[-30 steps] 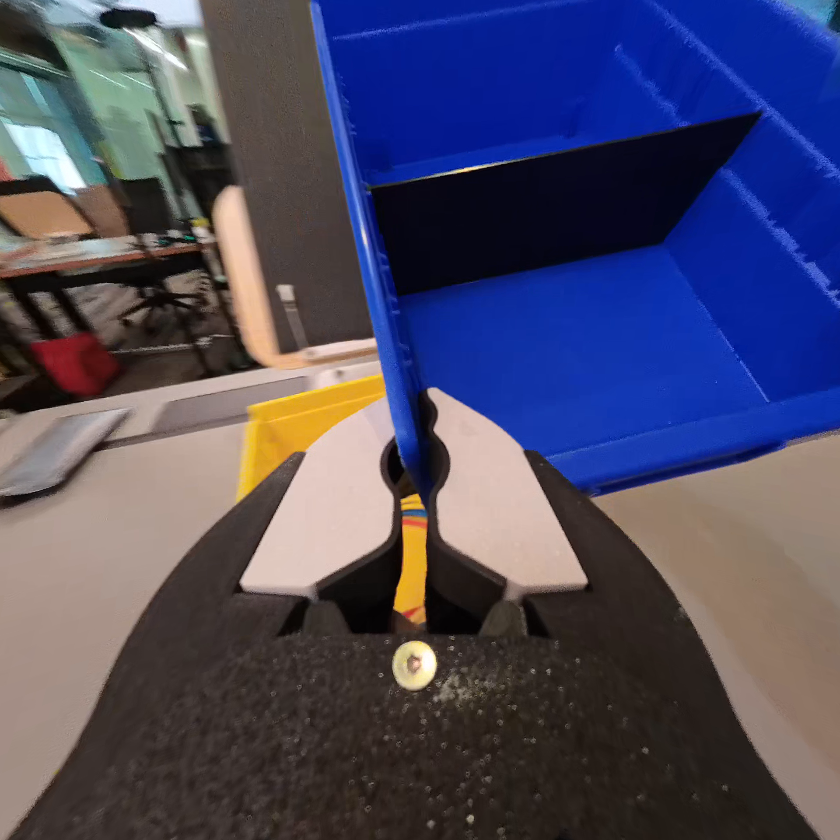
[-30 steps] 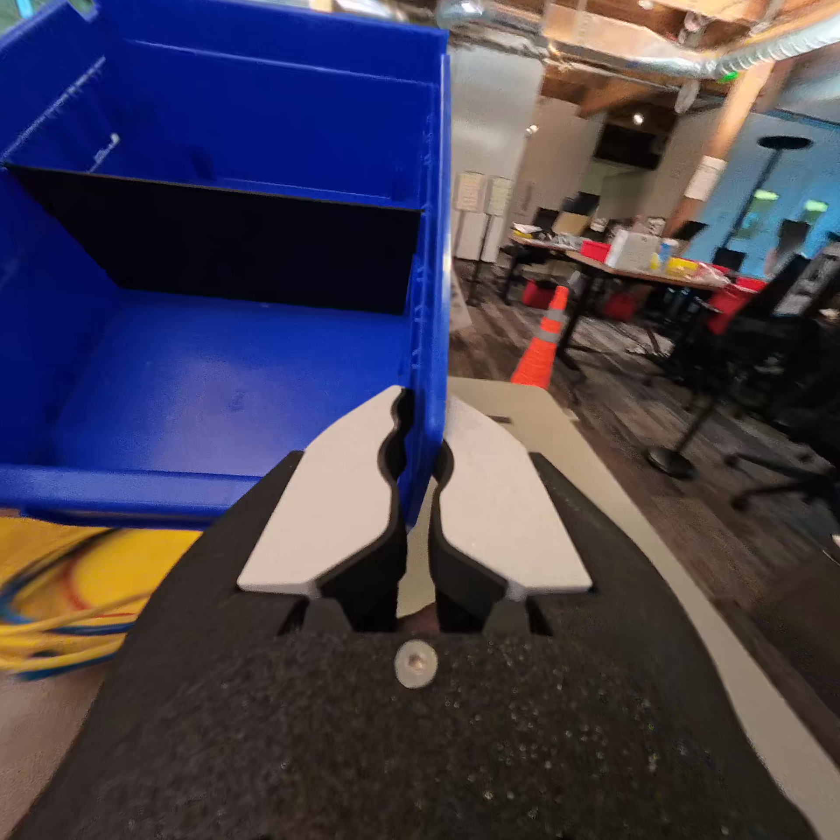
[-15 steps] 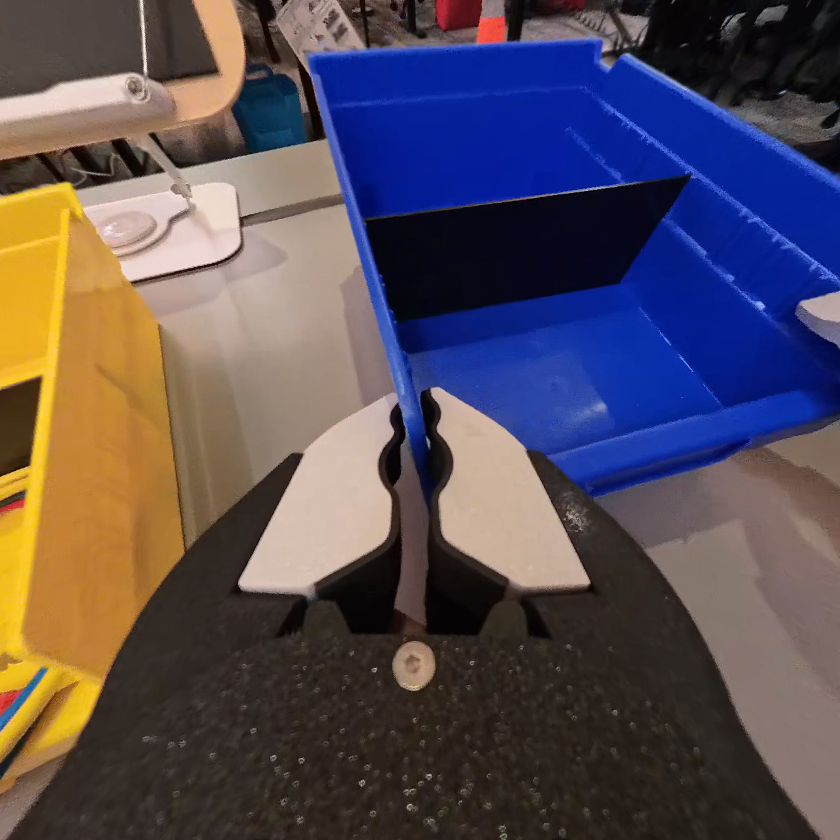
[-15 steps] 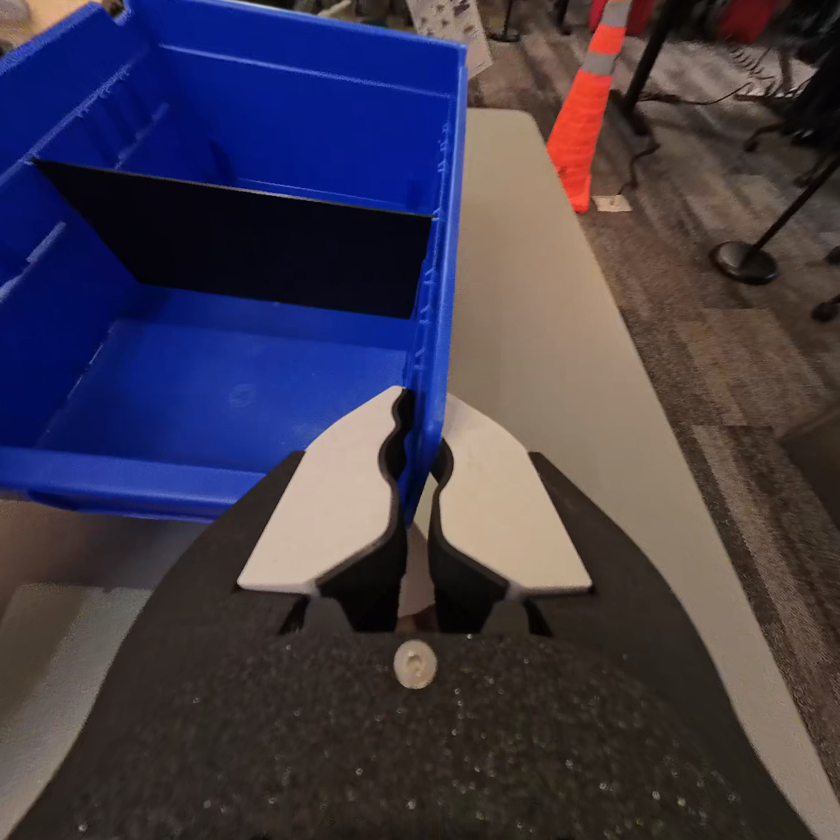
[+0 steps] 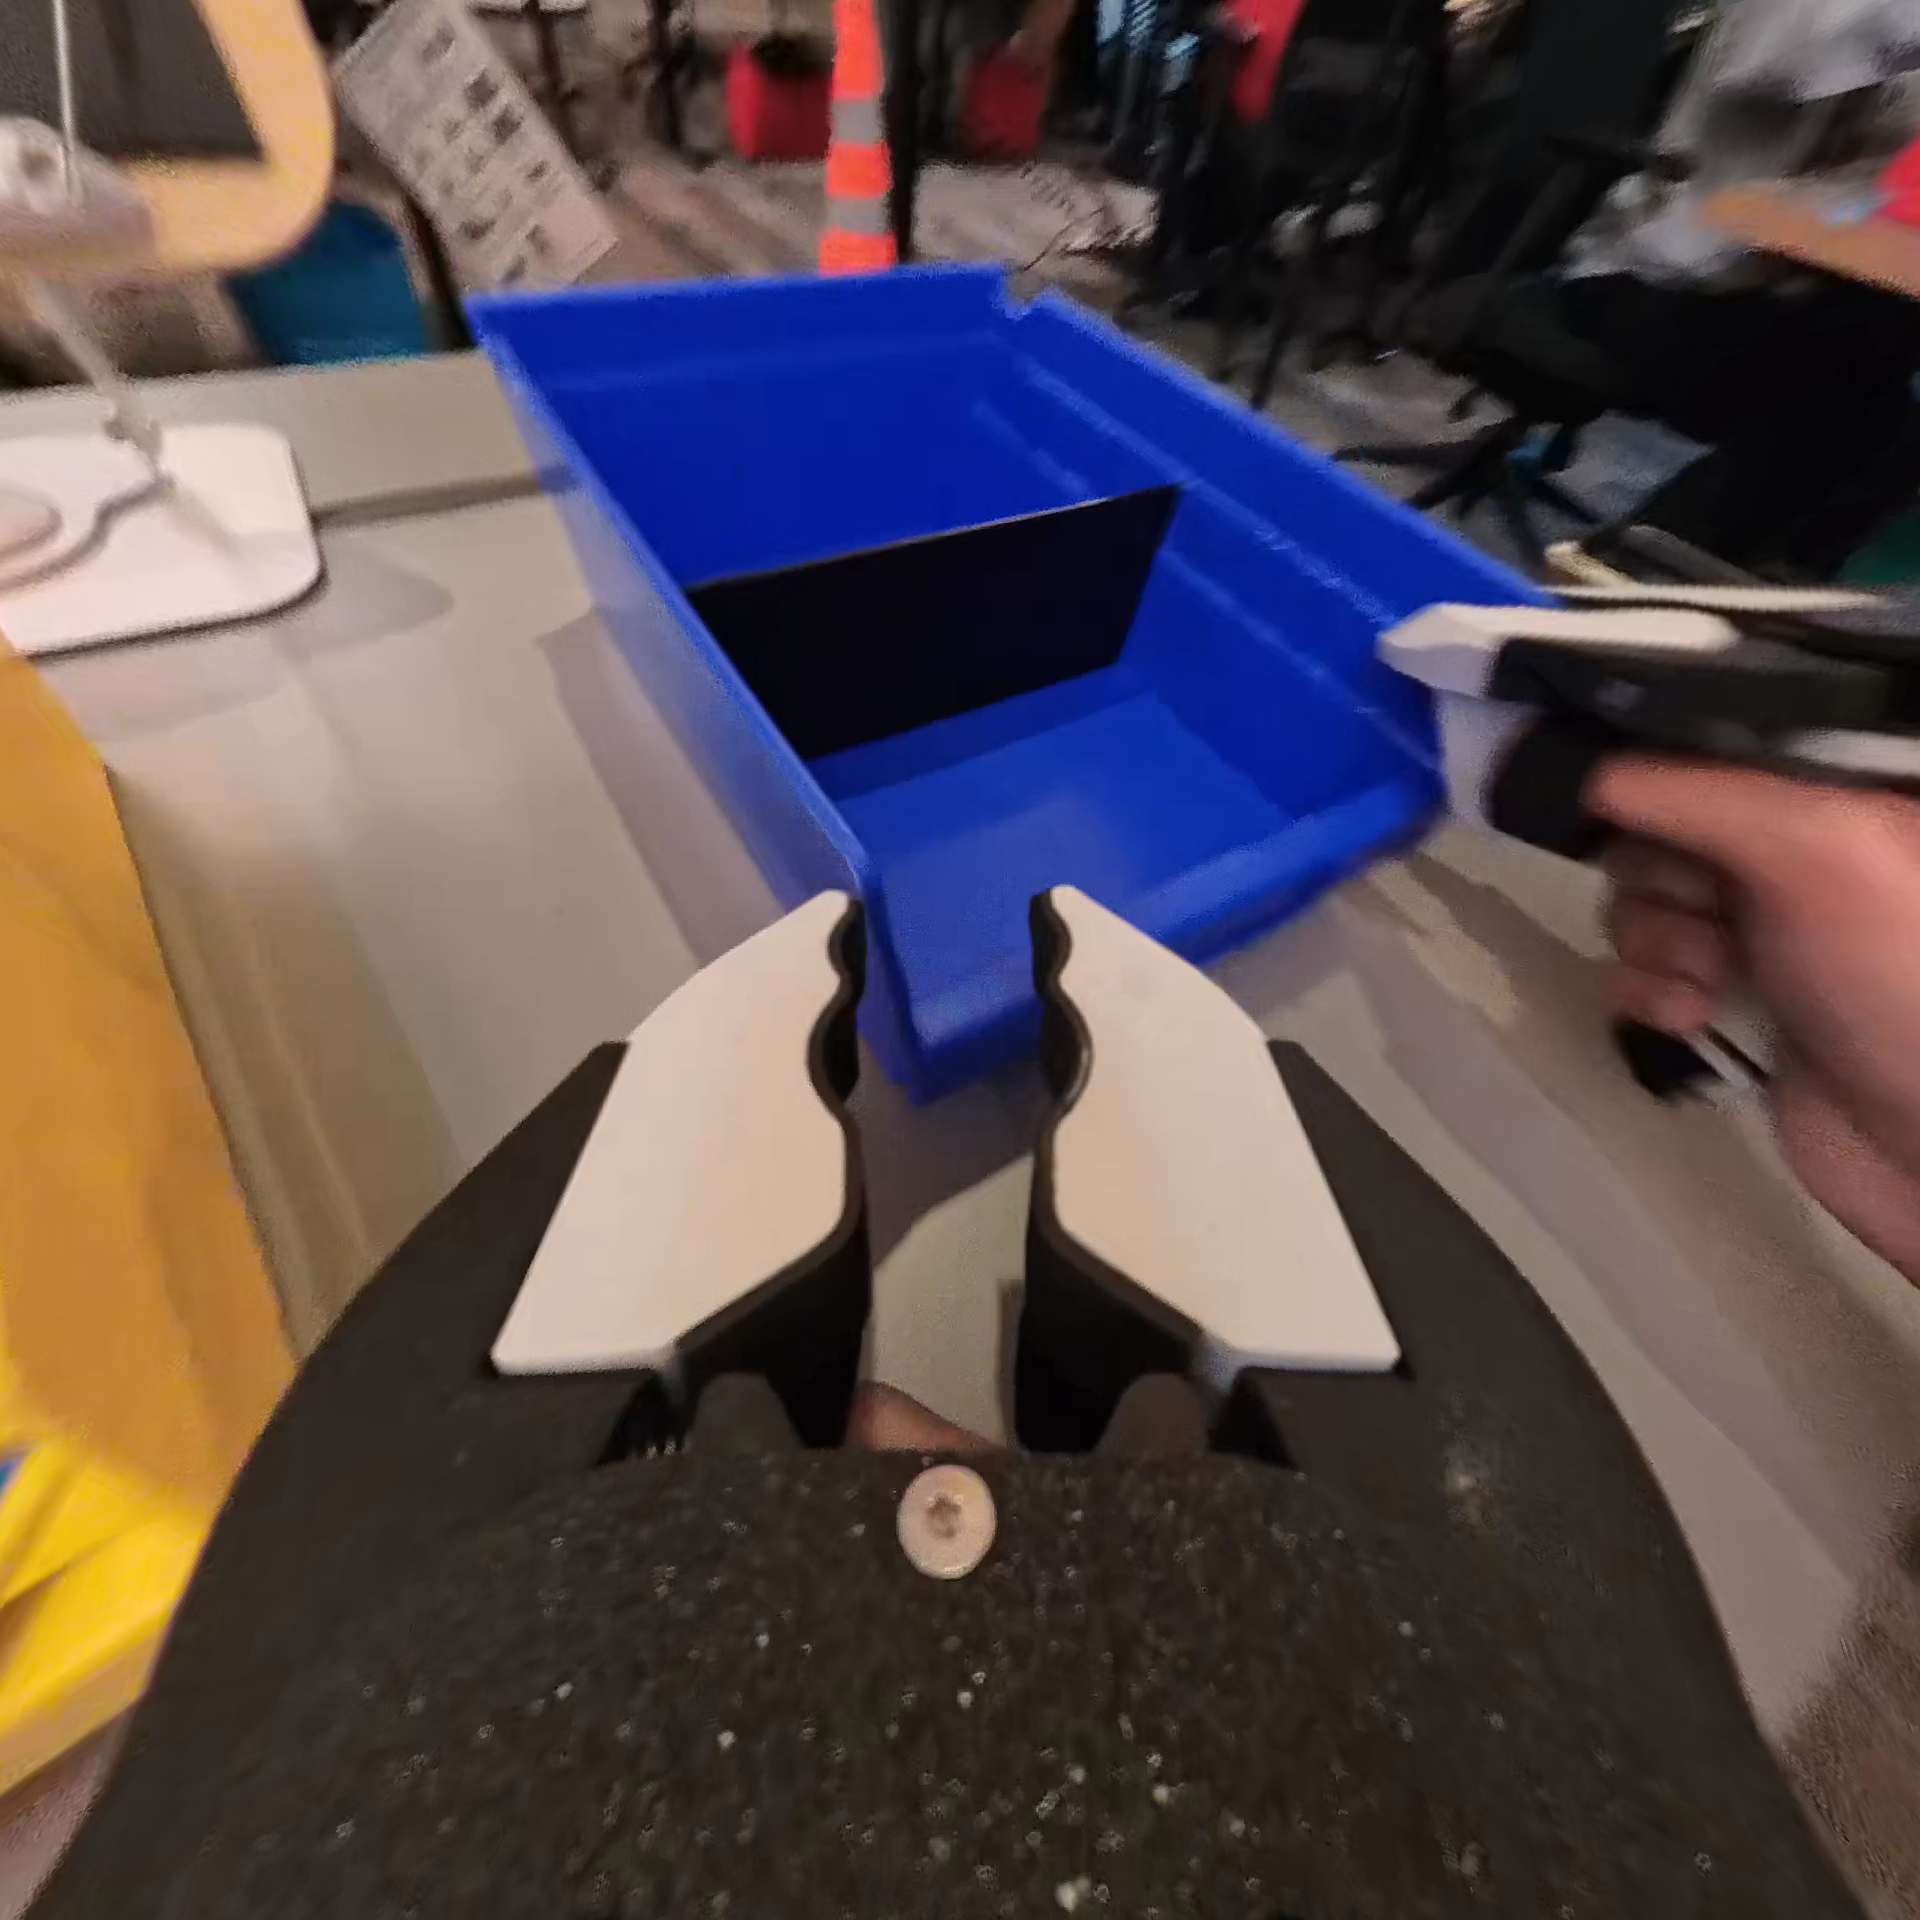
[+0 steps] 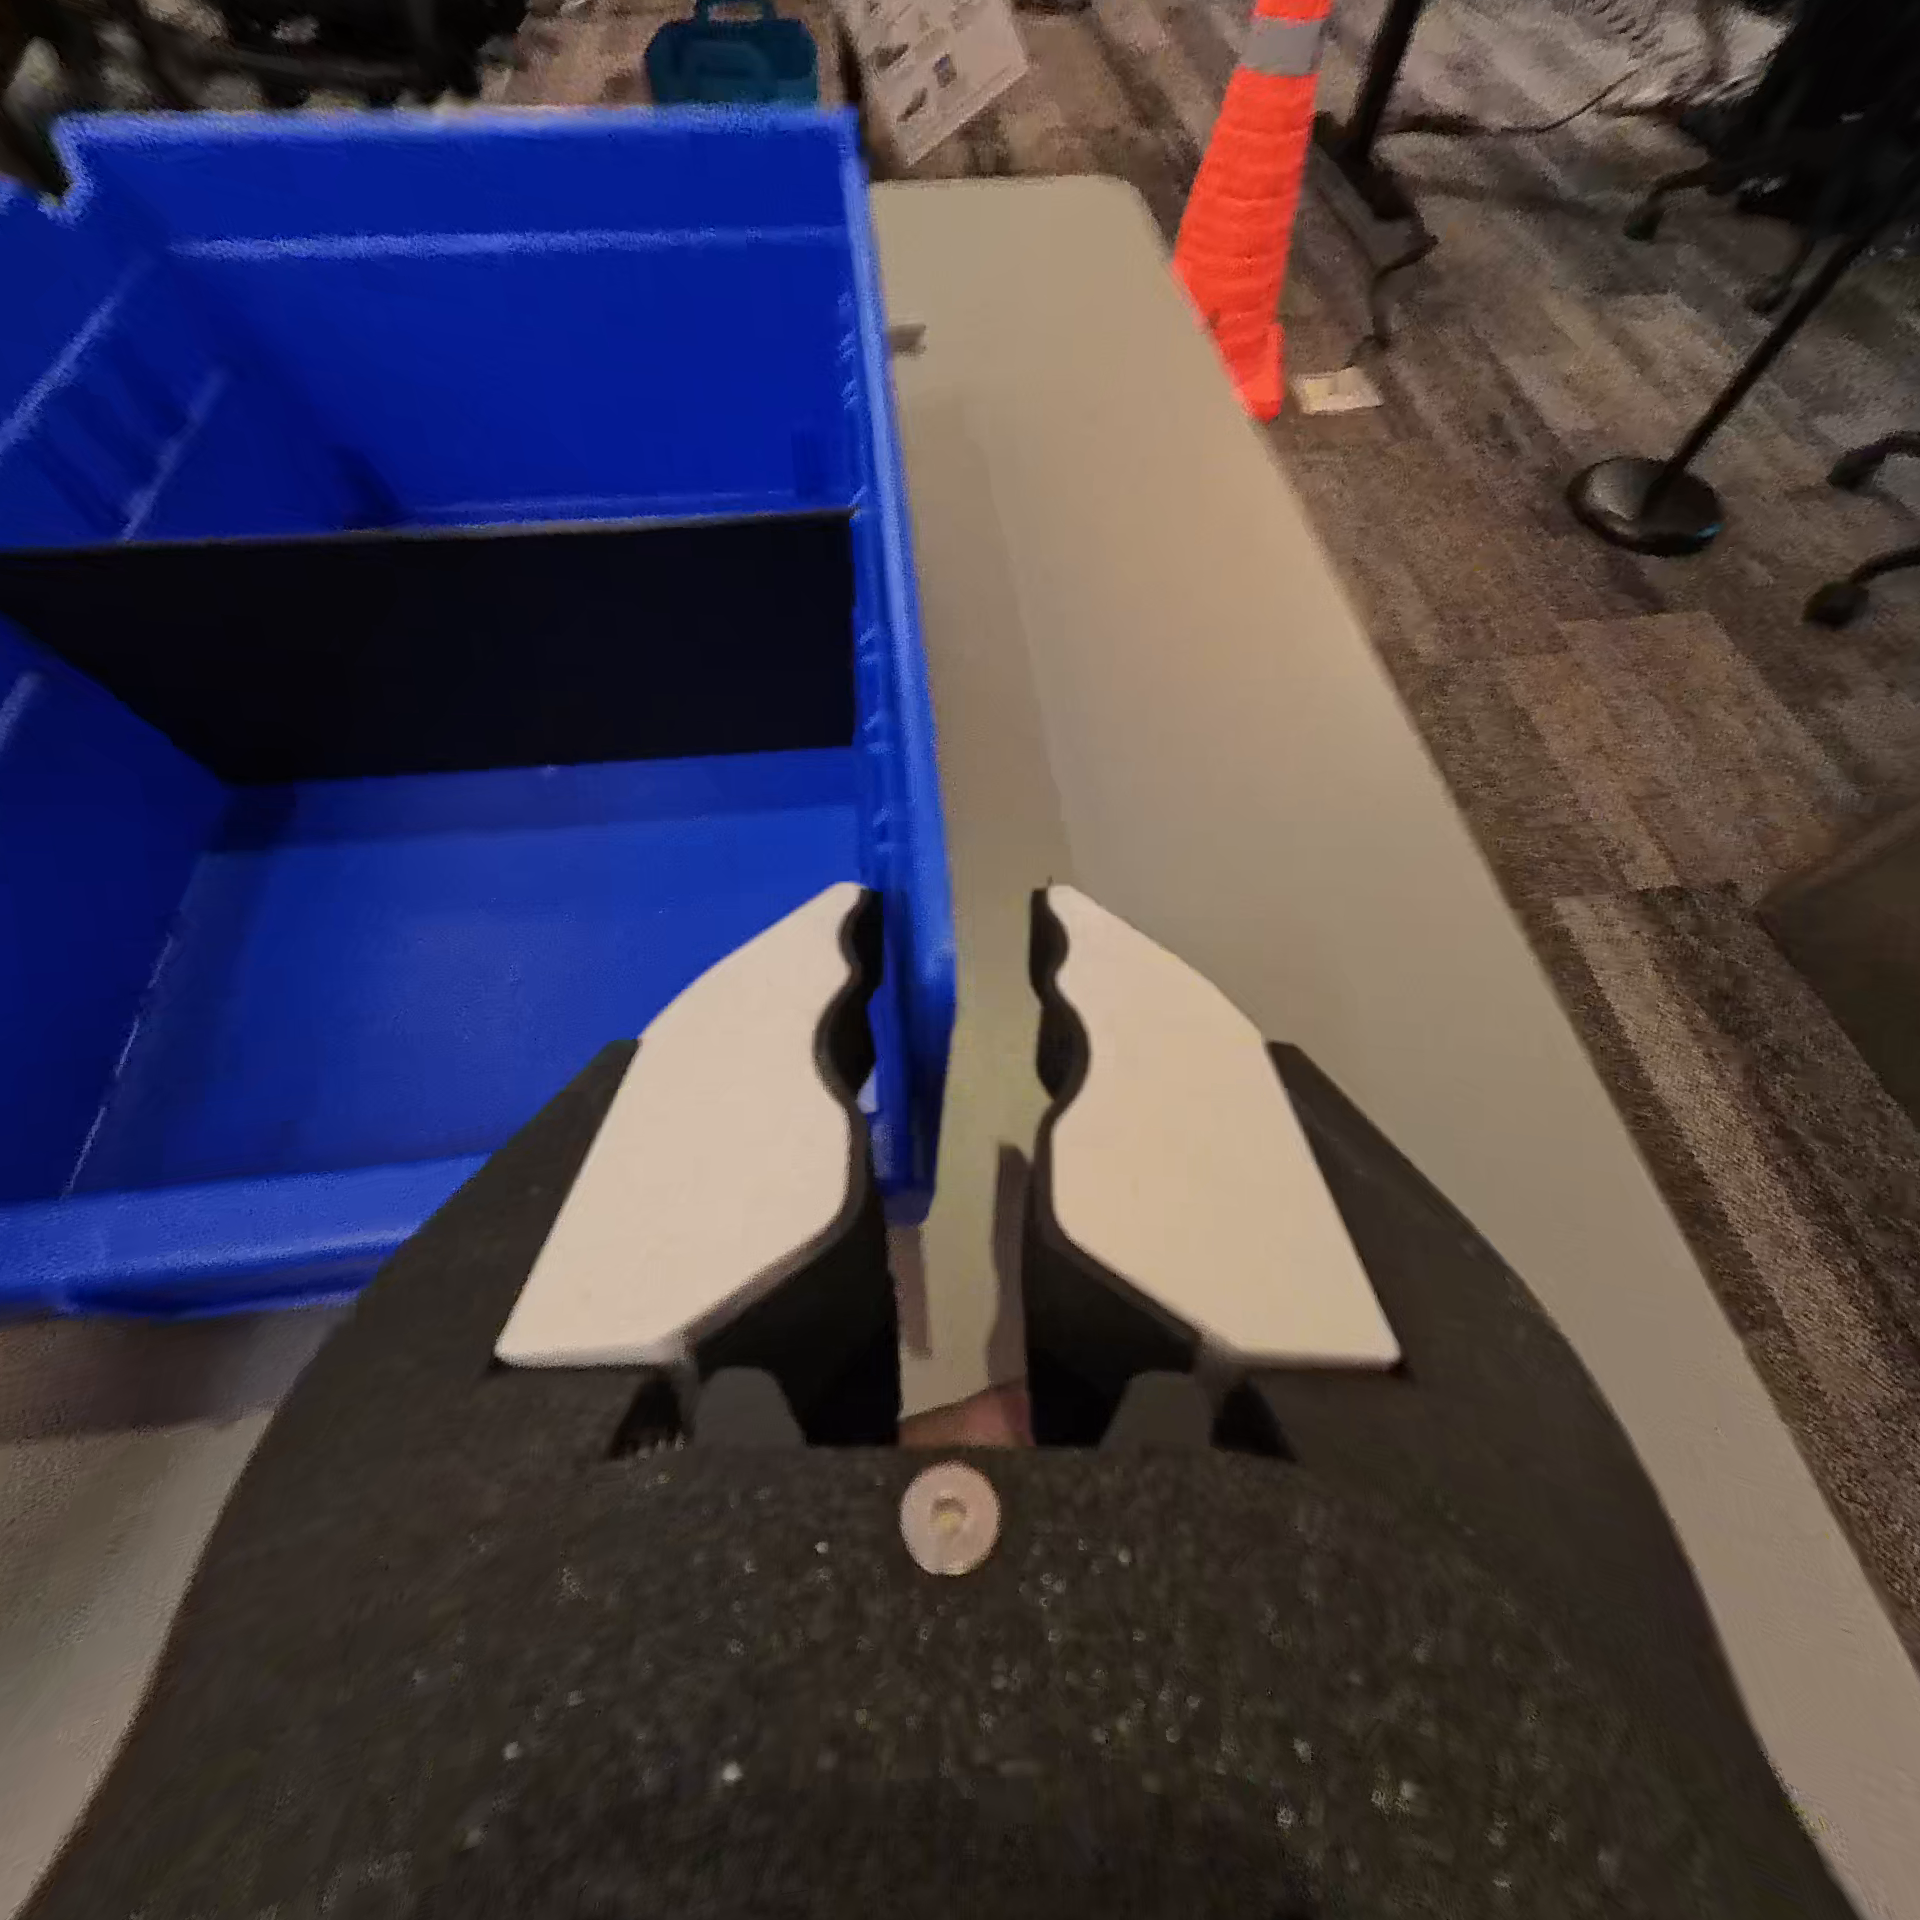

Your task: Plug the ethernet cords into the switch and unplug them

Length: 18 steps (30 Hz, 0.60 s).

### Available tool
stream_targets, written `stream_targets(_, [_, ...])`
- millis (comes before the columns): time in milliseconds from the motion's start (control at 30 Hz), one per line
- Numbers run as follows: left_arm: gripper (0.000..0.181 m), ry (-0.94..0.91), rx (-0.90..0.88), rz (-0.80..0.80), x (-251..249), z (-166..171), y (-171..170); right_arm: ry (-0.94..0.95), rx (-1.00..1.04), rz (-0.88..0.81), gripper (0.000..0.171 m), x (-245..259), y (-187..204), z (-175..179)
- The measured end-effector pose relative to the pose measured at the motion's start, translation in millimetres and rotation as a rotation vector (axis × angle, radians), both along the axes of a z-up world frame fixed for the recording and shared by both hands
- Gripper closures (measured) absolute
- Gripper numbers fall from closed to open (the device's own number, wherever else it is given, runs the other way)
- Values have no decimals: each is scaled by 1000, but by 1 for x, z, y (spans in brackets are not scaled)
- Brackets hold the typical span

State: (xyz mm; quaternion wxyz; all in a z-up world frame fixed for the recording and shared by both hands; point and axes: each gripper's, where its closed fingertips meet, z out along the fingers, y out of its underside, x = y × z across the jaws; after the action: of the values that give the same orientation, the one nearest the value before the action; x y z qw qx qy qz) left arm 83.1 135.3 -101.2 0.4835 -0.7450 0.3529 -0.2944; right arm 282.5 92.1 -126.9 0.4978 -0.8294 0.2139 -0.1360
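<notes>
A blue bin with a black divider stands on the grey table; it shows in the left wrist view (image 5: 665,540) and in the right wrist view (image 6: 894,623). My left gripper (image 5: 948,914) is open at the bin's near left corner, and the corner wall stands loose between the fingers. My right gripper (image 6: 951,904) is open at the bin's right wall, which lies next to the left finger (image 6: 748,1091) with a gap to the other finger. The right gripper also shows in the left wrist view (image 5: 1434,665), held by a hand (image 5: 1787,966). No cords or switch are in view.
A yellow bin (image 5: 94,1039) stands close on the left. A white stand base (image 5: 156,540) sits on the table's far left. The table edge (image 6: 1351,831) runs along the right, with floor, an orange cone (image 6: 1257,208) and chair legs beyond. Tip to tip, the grippers are about 20 centimetres apart.
Both grippers were shut on the blue bin's side walls and carried it tilted; it came down onto the table. Both have now opened, let go of the walls and drawn back a little.
</notes>
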Motion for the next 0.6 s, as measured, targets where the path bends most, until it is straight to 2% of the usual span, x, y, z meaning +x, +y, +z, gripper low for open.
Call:
stream_targets(100, [151,-82,100,-134,-49,38,-30,-51,96,-42,141,-2,-9,30])
stream_targets(167, [150,-83,194,-118,-102,57,-21,-96,176,-57,140,-13,-12,56])
stream_targets(267, [147,-57,267,79,-200,73,33,-98,314,79,140,-71,7,95])
stream_targets(367, [144,20,290,328,-292,63,93,21,434,374,136,-182,44,113])
stream_targets(433, [140,56,200,380,-320,38,112,140,445,559,132,-260,64,100])
stream_targets(467, [140,76,150,363,-322,23,116,171,416,599,130,-288,72,86])
stream_targets(533, [141,132,53,320,-320,-6,121,181,310,608,126,-322,88,53])
stream_targets(567, [147,141,23,305,-318,-15,122,166,245,584,127,-330,95,37])
stream_targets(600, [156,143,3,299,-317,-22,124,144,164,523,142,-330,101,21])
